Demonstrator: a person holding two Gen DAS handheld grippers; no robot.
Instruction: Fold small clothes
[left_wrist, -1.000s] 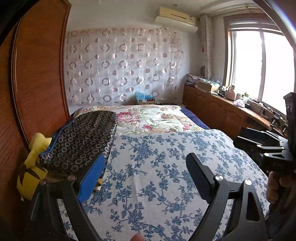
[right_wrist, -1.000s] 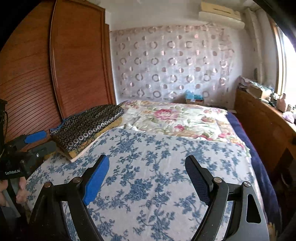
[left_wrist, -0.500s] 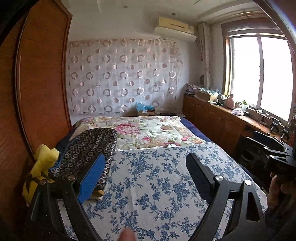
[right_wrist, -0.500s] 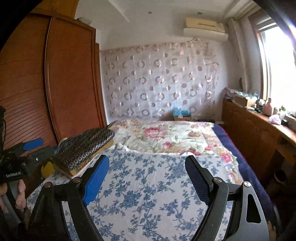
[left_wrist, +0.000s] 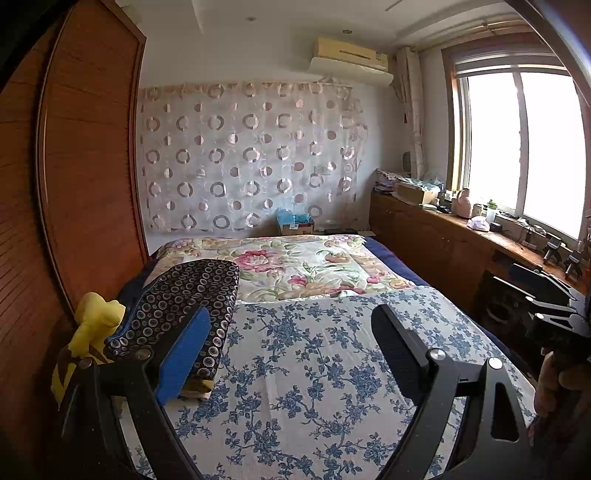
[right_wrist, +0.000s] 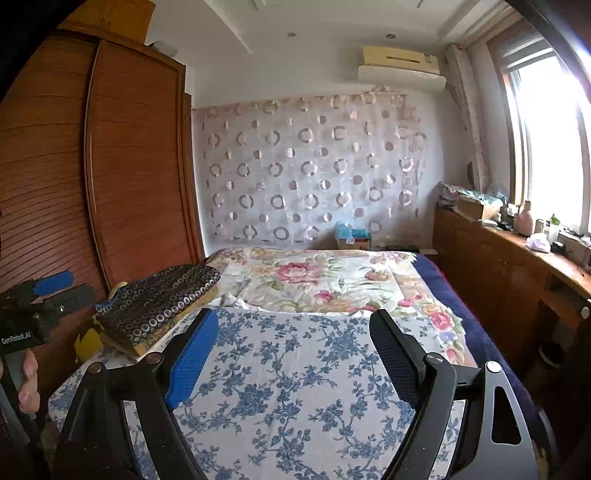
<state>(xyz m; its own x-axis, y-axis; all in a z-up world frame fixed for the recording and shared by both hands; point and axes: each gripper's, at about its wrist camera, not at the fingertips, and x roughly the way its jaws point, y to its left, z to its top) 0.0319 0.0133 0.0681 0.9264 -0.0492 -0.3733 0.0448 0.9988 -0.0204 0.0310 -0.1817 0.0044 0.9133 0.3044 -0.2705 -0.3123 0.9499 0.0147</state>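
The left gripper (left_wrist: 291, 354) is held above the near part of the bed (left_wrist: 391, 258), with its two fingers spread wide and nothing between them; one finger carries a blue pad (left_wrist: 181, 358), the other a black one. The right gripper (right_wrist: 295, 354) is in the same state, released and empty, also above the near end of the bed. In the right wrist view the left gripper appears at the left edge, and its black body carries a white label that reads "GenRobot.AI" (right_wrist: 16, 338); no other writing can be read. The near half of the bed is covered by a white sheet with blue flowers (left_wrist: 314, 369), which lies flat. Behind it lies a quilt with pink flowers (left_wrist: 295, 266). At the left edge of the bed rests a folded dark cloth with a pattern of small rings (left_wrist: 184, 295), on top of something yellowish; just beside it, against the wooden wardrobe (left_wrist: 92, 166), is a yellow soft toy (left_wrist: 92, 325). No small garment can be recognised on the sheet, and whether the dark cloth is a garment I cannot tell. An air conditioner (left_wrist: 351, 59) hangs on the far wall.
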